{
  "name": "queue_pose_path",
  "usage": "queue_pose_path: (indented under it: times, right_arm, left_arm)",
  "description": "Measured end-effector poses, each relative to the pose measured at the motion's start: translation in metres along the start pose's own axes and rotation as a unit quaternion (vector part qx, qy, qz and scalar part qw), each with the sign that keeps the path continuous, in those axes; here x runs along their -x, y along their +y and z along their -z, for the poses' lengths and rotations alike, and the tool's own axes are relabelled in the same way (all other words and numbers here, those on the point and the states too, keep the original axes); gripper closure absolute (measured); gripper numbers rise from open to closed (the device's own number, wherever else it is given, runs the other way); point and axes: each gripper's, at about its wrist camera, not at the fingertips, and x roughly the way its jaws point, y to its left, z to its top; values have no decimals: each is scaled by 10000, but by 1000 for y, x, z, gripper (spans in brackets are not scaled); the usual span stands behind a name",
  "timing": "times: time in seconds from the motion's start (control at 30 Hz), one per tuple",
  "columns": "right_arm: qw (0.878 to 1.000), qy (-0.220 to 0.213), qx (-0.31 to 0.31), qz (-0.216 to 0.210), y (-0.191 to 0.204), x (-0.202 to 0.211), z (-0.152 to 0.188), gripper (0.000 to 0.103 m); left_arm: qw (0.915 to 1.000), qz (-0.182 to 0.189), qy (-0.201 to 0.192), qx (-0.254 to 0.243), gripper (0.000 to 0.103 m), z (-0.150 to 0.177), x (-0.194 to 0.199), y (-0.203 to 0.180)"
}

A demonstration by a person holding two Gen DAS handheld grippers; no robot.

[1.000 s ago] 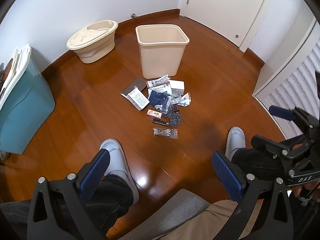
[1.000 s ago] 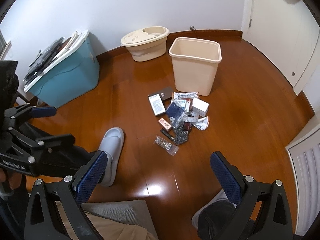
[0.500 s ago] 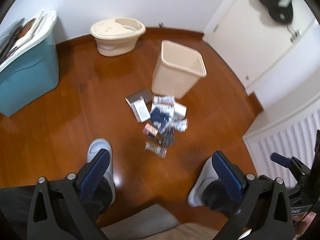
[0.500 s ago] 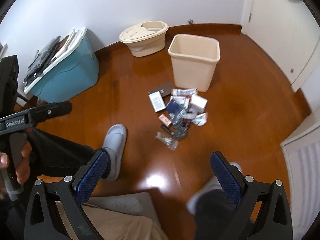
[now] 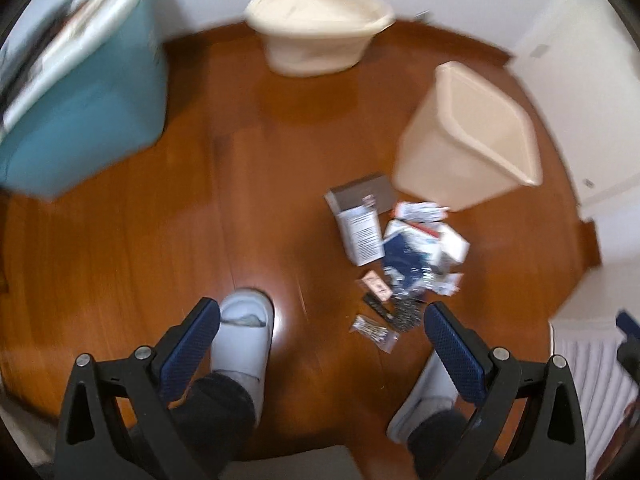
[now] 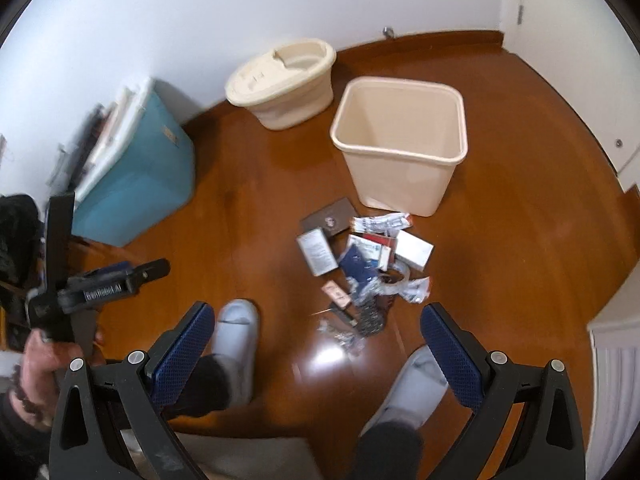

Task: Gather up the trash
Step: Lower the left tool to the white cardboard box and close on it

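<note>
A pile of trash [image 6: 362, 266] lies on the wooden floor: small boxes, wrappers and plastic bags. It also shows in the left wrist view [image 5: 396, 256]. An empty beige waste bin [image 6: 400, 144] stands just behind the pile; it is in the left wrist view too [image 5: 468, 136]. My left gripper [image 5: 320, 332] is open and empty, high above the floor. My right gripper [image 6: 316, 330] is open and empty, also high above the floor. The left gripper's body shows at the left of the right wrist view [image 6: 100, 286], held in a hand.
A teal storage box [image 6: 136, 184] with items on its lid stands at the left by the wall. A beige lidded tub [image 6: 284, 80] sits against the back wall. The person's two slippered feet [image 6: 236, 332] stand near the pile. White doors are on the right.
Both grippers have risen and shifted; the left view has swung left, so the pile and bin now sit right of centre. The person's feet have moved closer to the pile.
</note>
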Motion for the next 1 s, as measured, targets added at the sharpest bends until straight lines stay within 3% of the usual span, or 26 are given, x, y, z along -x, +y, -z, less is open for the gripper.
queue_pose_path:
  times: [0.1, 0.2, 0.33, 0.5, 0.67, 0.8, 1.0]
  right_arm:
    - [9988, 227, 384, 212, -16, -60, -7, 0]
    - [9971, 275, 647, 294, -33, -111, -7, 0]
    - [9962, -87, 817, 303, -53, -157, -1, 0]
    - [9934, -600, 872, 446, -70, -202, 7, 0]
    - [9925, -893, 739, 375, -85, -232, 15, 0]
    - [9901, -1094, 801, 356, -92, -250, 26, 0]
    - [9909, -1266, 429, 139, -106, -270, 39, 0]
  left_arm:
    - [9992, -21, 196, 357, 0, -9, -56, -6]
    - [9990, -285, 162, 315, 0, -10, -108, -22]
    - [9956, -798, 207, 450, 0, -11, -172, -34]
    - [9914, -1088, 184, 703, 0, -17, -236, -53]
    - [9927, -1041, -61, 598, 0, -23, -273, -72]
    - [9945, -707, -142, 758, 2, -24, -294, -72]
    - [9948, -644, -577, 545, 2, -23, -298, -79]
